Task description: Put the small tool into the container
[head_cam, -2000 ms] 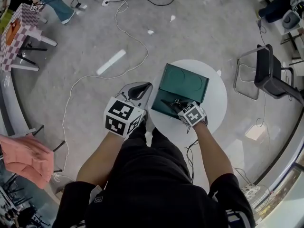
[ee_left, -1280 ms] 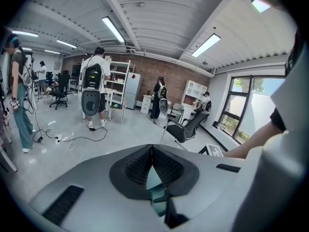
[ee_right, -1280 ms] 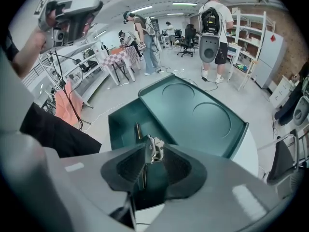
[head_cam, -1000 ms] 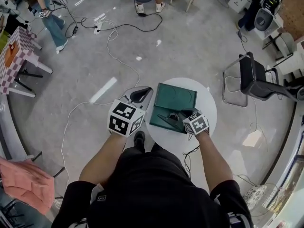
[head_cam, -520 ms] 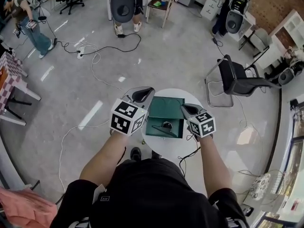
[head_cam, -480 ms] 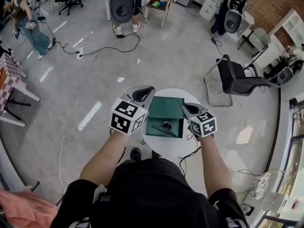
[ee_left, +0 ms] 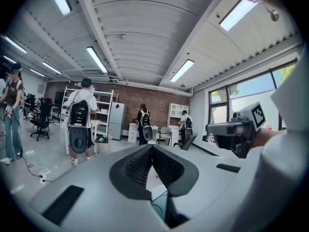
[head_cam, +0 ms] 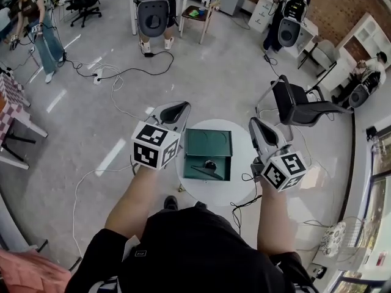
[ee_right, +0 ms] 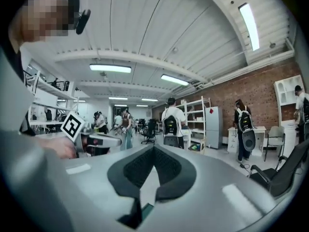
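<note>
A dark green container (head_cam: 208, 144) lies open on the small round white table (head_cam: 243, 185). The small black tool (head_cam: 209, 165) rests inside its near half. My left gripper (head_cam: 173, 111) hovers left of the container, shut and empty, pointing roughly level into the room (ee_left: 152, 146). My right gripper (head_cam: 256, 127) is raised to the container's right; its jaws have just been closing and are shut with nothing between them (ee_right: 153, 149). Each gripper view shows the other gripper: the right gripper (ee_left: 231, 129) and the left gripper (ee_right: 91, 141).
A black chair (head_cam: 296, 105) stands on the floor behind and right of the table. Cables (head_cam: 119, 72) trail across the grey floor at left. People with backpacks (head_cam: 151, 11) stand by desks and shelves further back. A cord (head_cam: 244, 203) hangs from the table's near side.
Both grippers have risen, the right one much more, lifting off the container and swinging right. The tool stays in the container. The head view has tilted up toward the room.
</note>
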